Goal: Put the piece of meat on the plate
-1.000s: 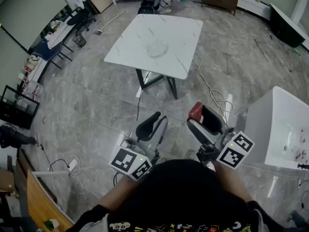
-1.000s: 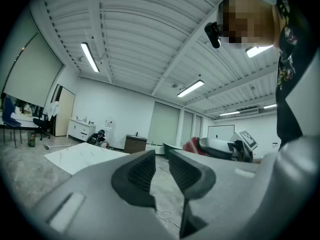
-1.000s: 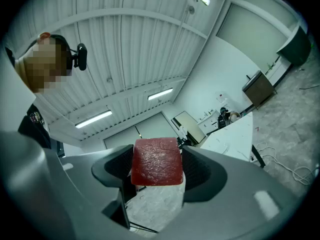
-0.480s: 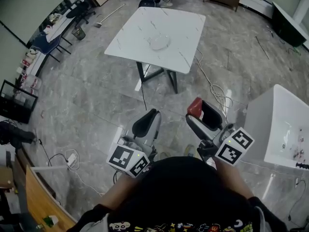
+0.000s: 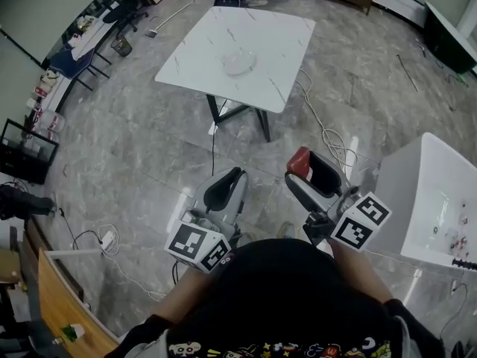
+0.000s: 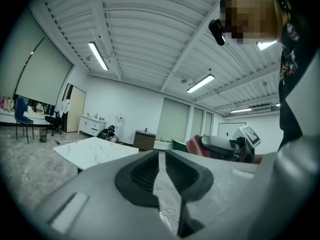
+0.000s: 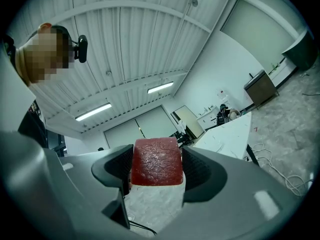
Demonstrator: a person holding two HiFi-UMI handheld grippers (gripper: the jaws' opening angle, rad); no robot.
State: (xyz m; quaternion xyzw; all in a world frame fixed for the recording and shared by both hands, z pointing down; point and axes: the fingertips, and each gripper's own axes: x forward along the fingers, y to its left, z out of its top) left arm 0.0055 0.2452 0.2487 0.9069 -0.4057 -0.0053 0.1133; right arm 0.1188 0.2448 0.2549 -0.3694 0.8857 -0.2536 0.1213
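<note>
Meat piece (image 7: 156,161), a dark red block, is sitting clamped between the jaws of the right gripper (image 5: 304,171). It is being held up over the grey floor (image 5: 134,148), well apart from the table (image 5: 276,51).

At the left of the head view, the left gripper (image 5: 225,189) is pointing forward just ahead of the person's dark shirt (image 5: 291,297). In the left gripper view its jaws are lying together with only a thin slit between them, gripping nothing.

Farther ahead, in the middle, the white table is standing on dark legs, and the clear plate (image 5: 240,63) is resting near its centre.

Just right of the left gripper, the right gripper is angling up and to the left, with the meat showing as a red tip at its end. A loose cable (image 5: 332,151) is trailing across the floor between the table and the right gripper.

At the far right, a white box (image 5: 432,192) is standing beside the person.
</note>
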